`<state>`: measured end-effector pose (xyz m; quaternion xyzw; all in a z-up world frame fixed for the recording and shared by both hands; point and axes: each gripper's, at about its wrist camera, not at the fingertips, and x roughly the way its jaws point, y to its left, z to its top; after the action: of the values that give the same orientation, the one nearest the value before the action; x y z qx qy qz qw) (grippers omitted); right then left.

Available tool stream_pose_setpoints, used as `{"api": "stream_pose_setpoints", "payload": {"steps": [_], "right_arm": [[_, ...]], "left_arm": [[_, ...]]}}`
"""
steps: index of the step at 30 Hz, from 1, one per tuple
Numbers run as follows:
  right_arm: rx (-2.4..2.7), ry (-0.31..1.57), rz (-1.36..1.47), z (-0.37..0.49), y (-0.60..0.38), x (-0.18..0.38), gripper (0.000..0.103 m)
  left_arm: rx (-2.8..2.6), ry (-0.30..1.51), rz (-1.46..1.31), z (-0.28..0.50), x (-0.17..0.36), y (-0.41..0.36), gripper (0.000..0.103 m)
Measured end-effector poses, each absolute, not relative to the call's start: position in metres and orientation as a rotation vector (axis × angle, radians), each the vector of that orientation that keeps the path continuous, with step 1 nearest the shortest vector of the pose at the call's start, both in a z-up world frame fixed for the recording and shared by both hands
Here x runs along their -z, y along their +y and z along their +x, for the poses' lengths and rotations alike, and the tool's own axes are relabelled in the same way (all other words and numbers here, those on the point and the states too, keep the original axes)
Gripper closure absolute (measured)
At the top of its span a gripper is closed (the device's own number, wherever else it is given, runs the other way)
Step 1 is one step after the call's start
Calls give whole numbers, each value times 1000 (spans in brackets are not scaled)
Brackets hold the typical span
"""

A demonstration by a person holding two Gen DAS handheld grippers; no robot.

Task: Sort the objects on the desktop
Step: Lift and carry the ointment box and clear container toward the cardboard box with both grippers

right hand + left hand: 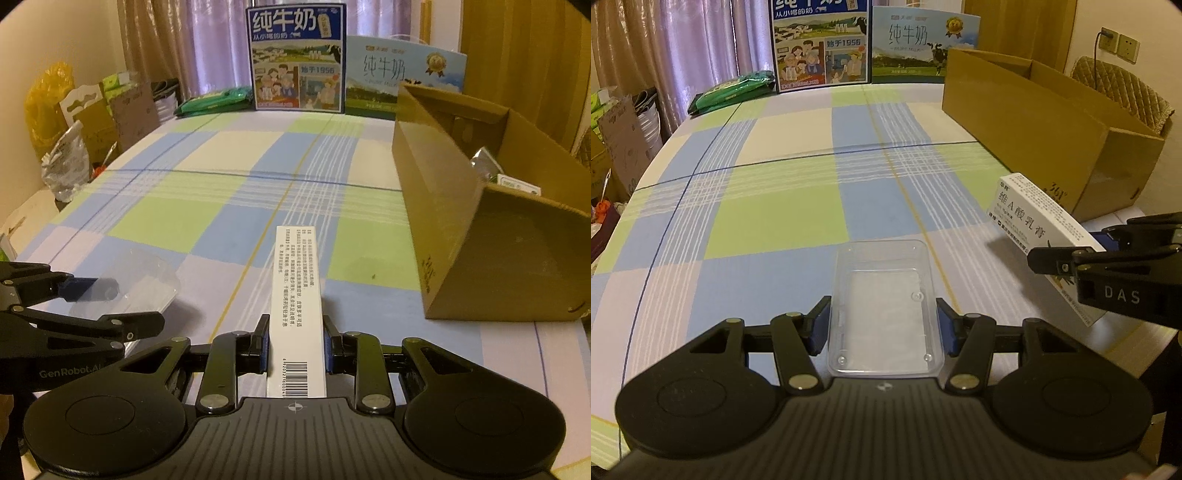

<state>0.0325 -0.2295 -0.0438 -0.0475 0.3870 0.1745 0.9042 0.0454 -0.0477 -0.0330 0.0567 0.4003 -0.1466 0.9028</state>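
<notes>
Left gripper [882,328]: jaws closed on a clear plastic tray [884,310], held low over the checked table [783,206]. Right gripper [295,345]: jaws clamped on a long white carton [297,306], printed side up, barcode nearest the camera. Farther right, an open cardboard box [480,229] stands on the table with small packets inside. Milk cartons [297,59] stand at the far edge.

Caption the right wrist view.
Right gripper holds a white carton beside the cardboard box.
</notes>
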Motion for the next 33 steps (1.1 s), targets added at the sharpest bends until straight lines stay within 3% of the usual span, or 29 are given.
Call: {"api": "stream_pose_setpoints", "payload": {"steps": [33], "right_arm": [[-310,697,-19,8,-274,-7,80]], "left_arm": [[385,793,92,32,-7,-85,51]]}}
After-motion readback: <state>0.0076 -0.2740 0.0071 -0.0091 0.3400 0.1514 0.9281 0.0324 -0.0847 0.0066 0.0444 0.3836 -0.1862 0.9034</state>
